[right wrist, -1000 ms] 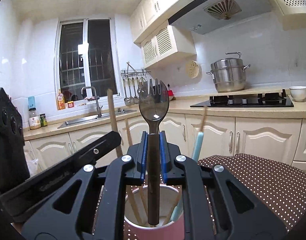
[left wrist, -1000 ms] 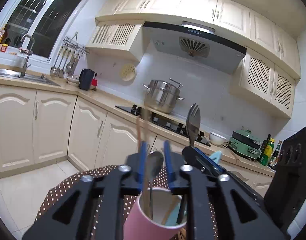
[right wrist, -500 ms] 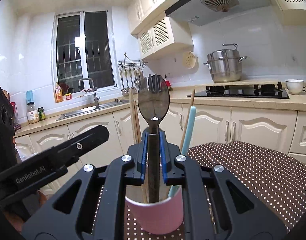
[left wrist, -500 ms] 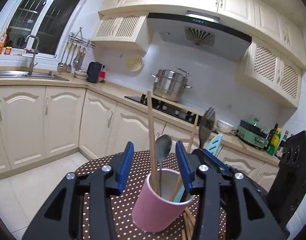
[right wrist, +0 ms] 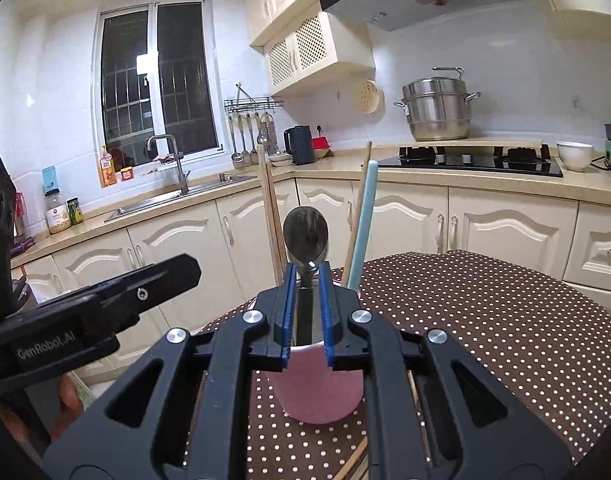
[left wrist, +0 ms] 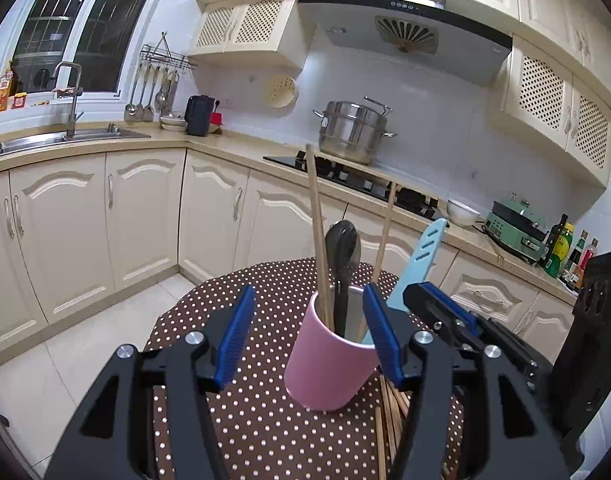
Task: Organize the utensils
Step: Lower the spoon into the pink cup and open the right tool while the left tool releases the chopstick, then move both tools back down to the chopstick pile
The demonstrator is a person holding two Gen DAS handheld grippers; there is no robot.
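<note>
Pink cup seen upright on dotted desk, at 6 o'clock of both views. Held inside: two wooden chopsticks, dark spoon, pale blue utensil. More chopsticks laid on desk at cup's 5 o'clock. Left tool just opened, pads apart either side of cup, not pressing. Right tool seen nearly together over cup; whether anything is clamped cannot be told.

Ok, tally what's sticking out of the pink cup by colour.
Wooden chopsticks: 2 seen apart
Dark utensil: 1 head showing
Light blue utensil: 1
Total in the pink cup: 4 visible; overlaps may hide more.
</note>
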